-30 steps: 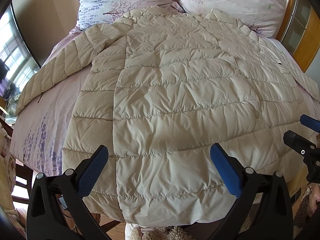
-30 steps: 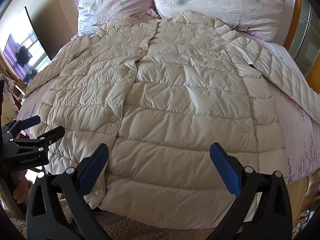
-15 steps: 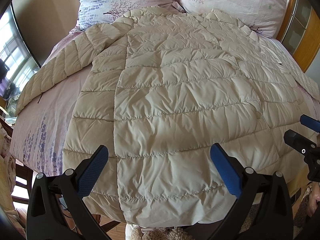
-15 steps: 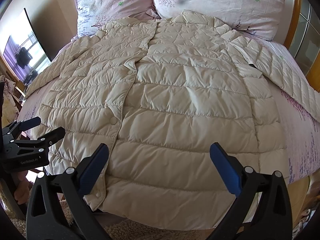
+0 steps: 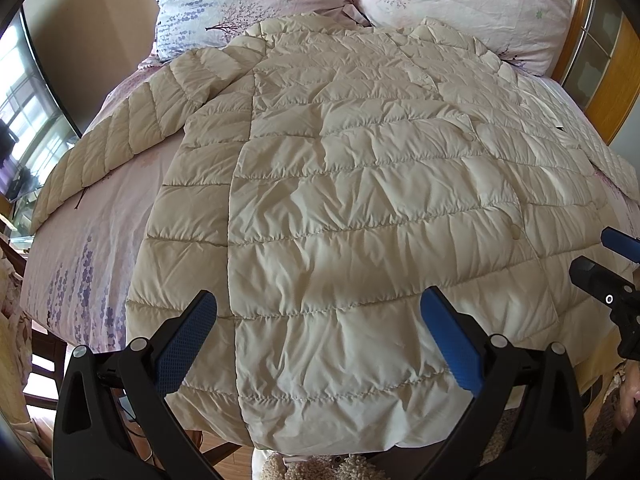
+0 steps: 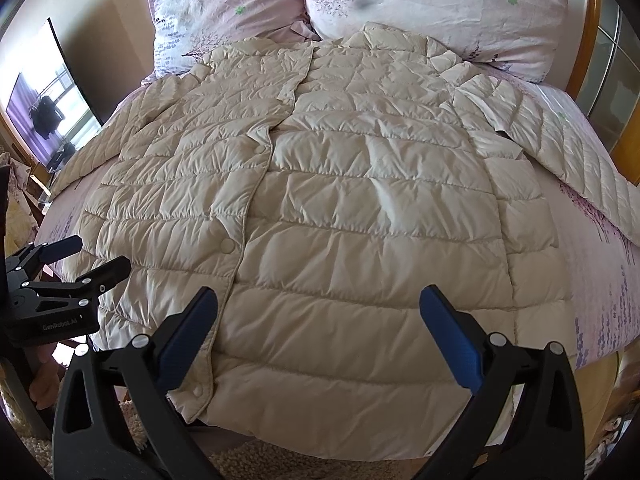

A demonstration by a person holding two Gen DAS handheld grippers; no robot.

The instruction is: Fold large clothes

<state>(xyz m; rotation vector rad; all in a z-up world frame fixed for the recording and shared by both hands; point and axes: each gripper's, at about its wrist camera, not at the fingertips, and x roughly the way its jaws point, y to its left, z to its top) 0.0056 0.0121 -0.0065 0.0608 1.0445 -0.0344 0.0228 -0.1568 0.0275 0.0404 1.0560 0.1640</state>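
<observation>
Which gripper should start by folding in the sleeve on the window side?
Probably the left hand-held gripper: it is open over the jacket on that side, and the sleeve lies spread toward its outer edge. The right hand-held gripper sits across the button line.

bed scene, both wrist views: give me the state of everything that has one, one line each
cream quilted puffer coat: spread flat face up on the bed, snapped shut, unfolded, sleeves out to both sides
left hand-held gripper: open, empty, above the coat's hem
right hand-held gripper: open, empty, above the hem
two pink floral pillows: propped at the head of the bed, the coat's collar against them
</observation>
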